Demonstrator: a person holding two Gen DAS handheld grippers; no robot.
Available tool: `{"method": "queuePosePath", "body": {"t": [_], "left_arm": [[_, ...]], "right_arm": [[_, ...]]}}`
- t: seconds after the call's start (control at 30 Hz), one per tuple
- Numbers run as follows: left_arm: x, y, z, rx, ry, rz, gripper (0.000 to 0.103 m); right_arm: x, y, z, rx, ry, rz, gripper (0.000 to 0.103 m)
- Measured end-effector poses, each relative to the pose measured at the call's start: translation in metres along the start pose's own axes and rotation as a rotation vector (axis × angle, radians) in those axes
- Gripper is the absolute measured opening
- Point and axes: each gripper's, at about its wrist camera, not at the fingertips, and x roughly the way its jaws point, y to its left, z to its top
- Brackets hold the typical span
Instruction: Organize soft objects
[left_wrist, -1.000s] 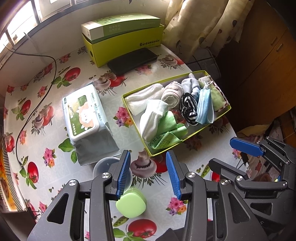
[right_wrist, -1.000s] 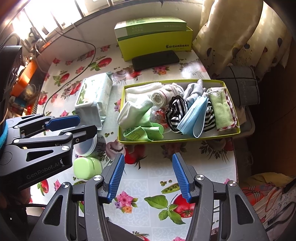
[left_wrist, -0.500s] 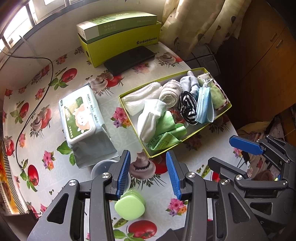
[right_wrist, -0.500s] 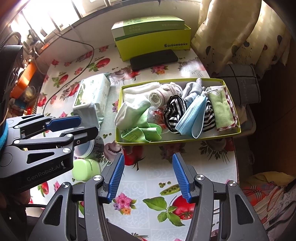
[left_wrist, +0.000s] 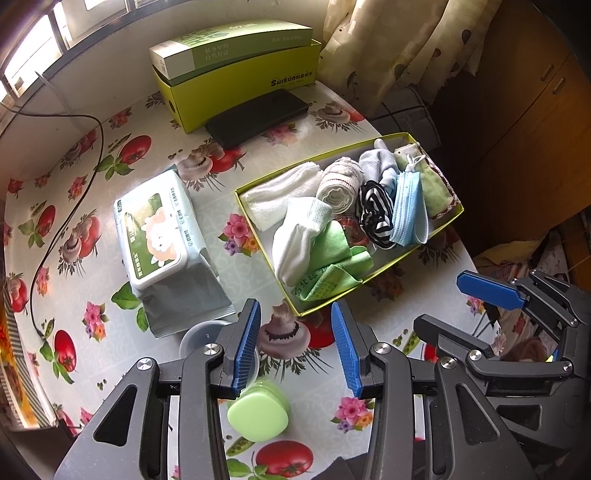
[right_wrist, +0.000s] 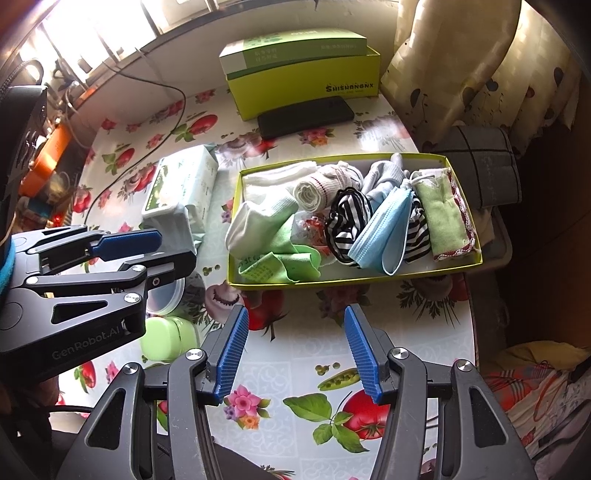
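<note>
Yellow-green tray (right_wrist: 347, 282) w/ folded cloths; both grippers empty, apart.

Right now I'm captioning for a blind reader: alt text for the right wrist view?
An open right gripper hovers over a floral table, facing a green tray packed with socks, cloths and a mask.

Counter (left_wrist: 92, 192) in a tomato-and-flower oilcloth

On it: tray of soft things (left_wrist: 373, 282), wipes pack (left_wrist: 159, 229), green box (left_wrist: 236, 92), black phone (left_wrist: 256, 118), plastic tub (left_wrist: 199, 336), green case (left_wrist: 258, 415), black cable (left_wrist: 70, 218).
</note>
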Motion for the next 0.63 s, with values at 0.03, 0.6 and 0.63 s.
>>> {"method": "queuePosePath", "body": {"t": [0.03,0.6,0.63], "left_arm": [[0.0001,0.0000,-0.0002,0.000,0.000,0.001,0.041],[0.0028,-0.0014,0.0011,0.020,-0.016,0.002,0.041],[0.0036,-0.0010,0.0012,0.019,-0.012,-0.001,0.041]], "right_arm": [[0.0000,-0.0008,0.0008,-0.001,0.001,0.000,0.054],[0.0026,0.0001,-0.0020,0.001,0.005,0.003,0.054],[0.0024,-0.0003,-0.0018,0.001,0.005,0.003,0.054]]}}
